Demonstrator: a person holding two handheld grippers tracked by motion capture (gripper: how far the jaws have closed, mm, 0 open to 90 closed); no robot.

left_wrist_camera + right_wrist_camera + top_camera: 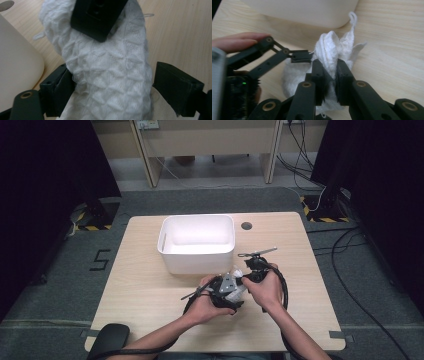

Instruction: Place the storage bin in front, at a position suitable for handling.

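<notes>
Forearms and hands, entering from the near edge of the table: each holds a black two-jaw gripper, the pair meeting just in front of a white plastic bin (pixel 196 242).

Item 1, white knitted cloth (pixel 331 53): bunched into a soft wad on the light wooden table (pixel 145 290), just beside the bin's near wall, between the two tools. Waffle-like texture; a loose loop of thread stands up at its far end.

Item 2, right gripper (pixel 331 80): jaws closed on a pinched fold of the cloth, pads pressing from both sides. Grip looks firm.

Item 3, left gripper (pixel 112 82): jaws spread wide, straddling the body of the cloth; the left pad brushes the fabric, the right pad stands clear. Not gripping.

Item 4, bin: empty as far as can be seen, upright, towards the table's far edge.

Handling note, as a judgement: the step appears to be gathering the cloth for transfer to the bin. To do it well, keep the right pinch steady, lift the wad clear of the bin's rim, and mind trailing corners and the loose loop, which could snag on the rim.
</notes>
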